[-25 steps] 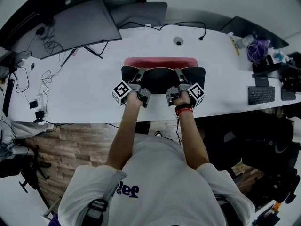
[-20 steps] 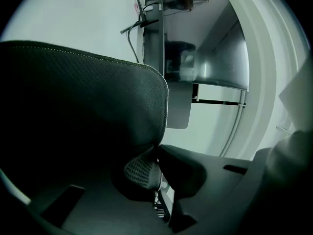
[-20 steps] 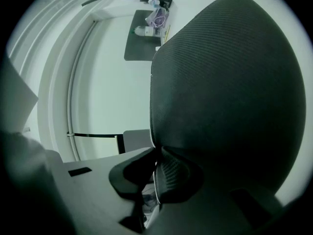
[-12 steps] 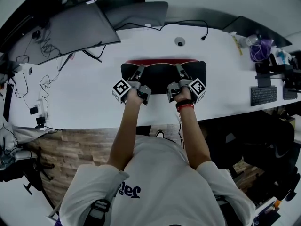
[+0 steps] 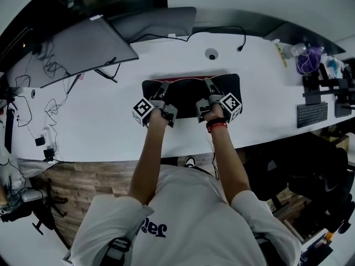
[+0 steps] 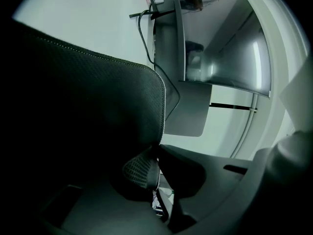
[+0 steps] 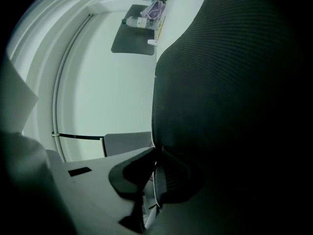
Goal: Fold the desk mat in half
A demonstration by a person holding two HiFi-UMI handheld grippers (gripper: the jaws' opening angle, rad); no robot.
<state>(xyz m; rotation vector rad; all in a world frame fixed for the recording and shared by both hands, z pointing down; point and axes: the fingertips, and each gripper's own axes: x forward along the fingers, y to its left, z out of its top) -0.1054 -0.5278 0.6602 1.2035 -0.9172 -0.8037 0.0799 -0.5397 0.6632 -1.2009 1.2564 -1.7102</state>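
Note:
The desk mat [image 5: 191, 90] lies on the white desk [image 5: 111, 121], doubled over with its black underside up. Only a thin red sliver [image 5: 188, 78] of its top face shows along the far edge. My left gripper [image 5: 161, 90] is shut on the folded-over edge at the left, and my right gripper [image 5: 208, 87] is shut on it at the right. In the left gripper view the black textured mat [image 6: 98, 106] fills the left side, with its edge pinched between the jaws [image 6: 154, 155]. The right gripper view has the mat [image 7: 220, 82] at the right, its edge nipped in the jaws [image 7: 155, 160].
A dark monitor [image 5: 72, 43] lies tilted at the far left with cables [image 5: 50, 101] beside it. A grey pad [image 5: 161, 18] and a black cable [image 5: 222, 29] sit behind the mat, near a desk grommet [image 5: 211, 54]. A keyboard [image 5: 309, 114] and purple bag [image 5: 307, 60] are at the right.
Both grippers have carried the mat's lifted edge away from me toward the far edge. The red strip has shrunk from a wide band to a sliver.

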